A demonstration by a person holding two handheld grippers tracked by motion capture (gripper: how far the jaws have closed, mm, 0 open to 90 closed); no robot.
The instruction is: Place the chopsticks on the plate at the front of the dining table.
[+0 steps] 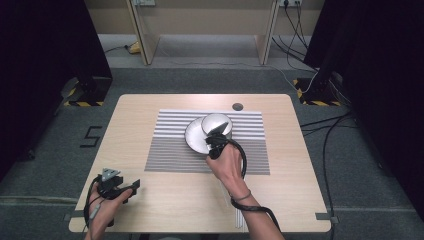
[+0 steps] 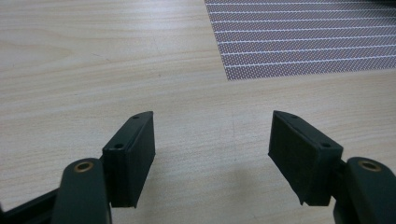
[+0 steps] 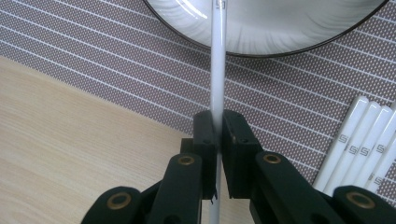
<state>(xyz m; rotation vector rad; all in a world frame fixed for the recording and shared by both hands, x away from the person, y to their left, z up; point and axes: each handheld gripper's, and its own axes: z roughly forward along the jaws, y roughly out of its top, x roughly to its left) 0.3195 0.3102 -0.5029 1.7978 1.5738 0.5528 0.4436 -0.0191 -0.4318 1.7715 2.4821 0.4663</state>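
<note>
At far left of the high view, near the front edge of the pale wooden bench (image 1: 150, 200): left gripper (image 1: 131, 187), held in a hand, clear of every object. Fingers (image 2: 132, 156) spread wide apart in the left gripper view, with nothing between them but bare wood grain and, further off, a corner of the grey-and-white striped woven placemat (image 2: 299, 37).

At centre of the bench in the high view: same striped placemat (image 1: 170, 150), carrying a shallow white round plate with a dark rim (image 1: 192, 136) and, overlapping its right part, a smaller tilted silvery round dish (image 1: 216, 122); whether the two touch cannot be told.

Just right of centre, over the near edge of the plate: right gripper (image 1: 216, 141), held in a hand reaching forward from the bottom of the view. Fingers (image 3: 205, 140) pressed shut on a thin white straight stick (image 3: 217, 70), seen in the right gripper view passing between the pads and running up over the placemat and across the rim of the plate (image 3: 280, 28).

At lower right of the right gripper view: bundle of white sticks with printed marks (image 3: 364, 140), lying side by side on the placemat, well apart from the held stick.
</note>
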